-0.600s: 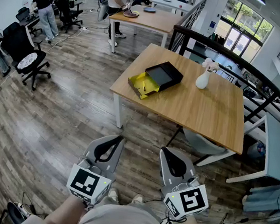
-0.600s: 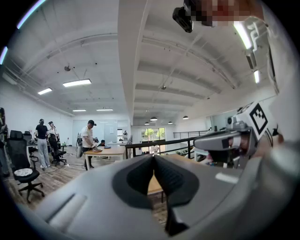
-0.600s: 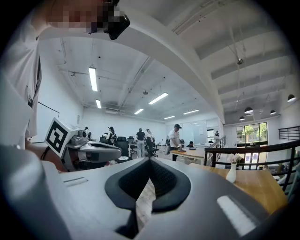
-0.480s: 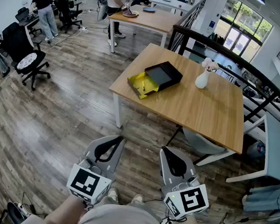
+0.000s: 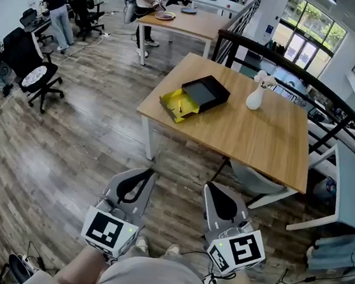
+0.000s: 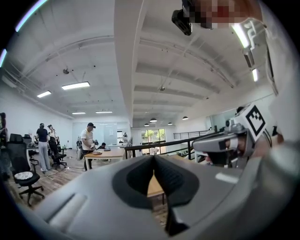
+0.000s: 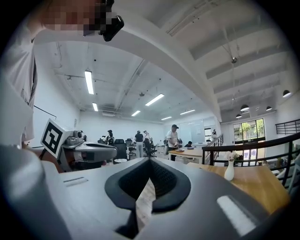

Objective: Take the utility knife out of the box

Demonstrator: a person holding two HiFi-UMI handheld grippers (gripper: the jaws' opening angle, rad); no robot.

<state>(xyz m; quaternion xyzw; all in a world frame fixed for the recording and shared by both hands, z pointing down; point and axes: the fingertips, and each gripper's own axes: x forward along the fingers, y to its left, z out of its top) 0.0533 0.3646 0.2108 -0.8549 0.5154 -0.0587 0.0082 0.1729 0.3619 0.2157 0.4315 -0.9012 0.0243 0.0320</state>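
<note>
Stood well short of the wooden table, on the plank floor. Held the left gripper low and near, pointing level toward the table, jaws clenched tip to tip with nothing between them. Held the right gripper just beside it on the right, apart from it, likewise clenched and empty. Had the left marker cube and the right marker cube nearest of all, just ahead of the forearms.

Found the box far off on the left part of the table, black, lying flat close to the table's left edge. Saw a yellow piece spread on the tabletop, touching the box on its near-left side. Could not make out the utility knife at that range: too small to tell whether inside the box or on the yellow piece.

Noted a white vase with pale flowers, upright, to the right of the box and apart from it. Noted a black railing just beyond the table's far side and a grey chair tucked under its near edge. Farther left, saw a black office chair on the floor. Farther still, saw a second table with people gathered around, one standing at its left end.
</note>
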